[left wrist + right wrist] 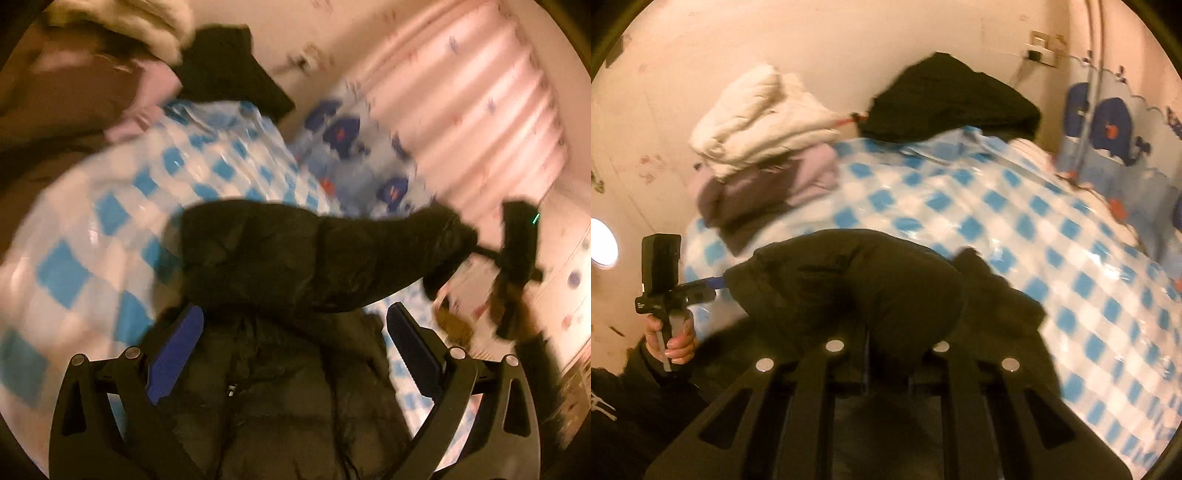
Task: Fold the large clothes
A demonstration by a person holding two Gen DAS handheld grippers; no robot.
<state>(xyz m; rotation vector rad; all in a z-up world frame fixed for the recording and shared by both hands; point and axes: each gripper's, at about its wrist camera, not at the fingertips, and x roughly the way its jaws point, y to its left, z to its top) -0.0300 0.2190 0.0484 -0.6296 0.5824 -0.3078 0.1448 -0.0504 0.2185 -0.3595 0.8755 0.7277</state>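
Bare checkered bedcover [1015,221] lies open beyond the black jacket [857,280]; folded clothes stack [757,147] blocks the far-left corner.

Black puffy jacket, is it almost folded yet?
Not yet. Done: a folded pile sits on the checked cover. In hand: the right claw is shut on the black jacket, holding its sleeve above the body; the left claw hangs open. Left: finishing this jacket, maybe the other black garment too.

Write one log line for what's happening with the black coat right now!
step: folding | right gripper: shut on black puffer coat, lifting sleeve | left gripper: open over coat | surface: blue checked cover | folded pile: back corner
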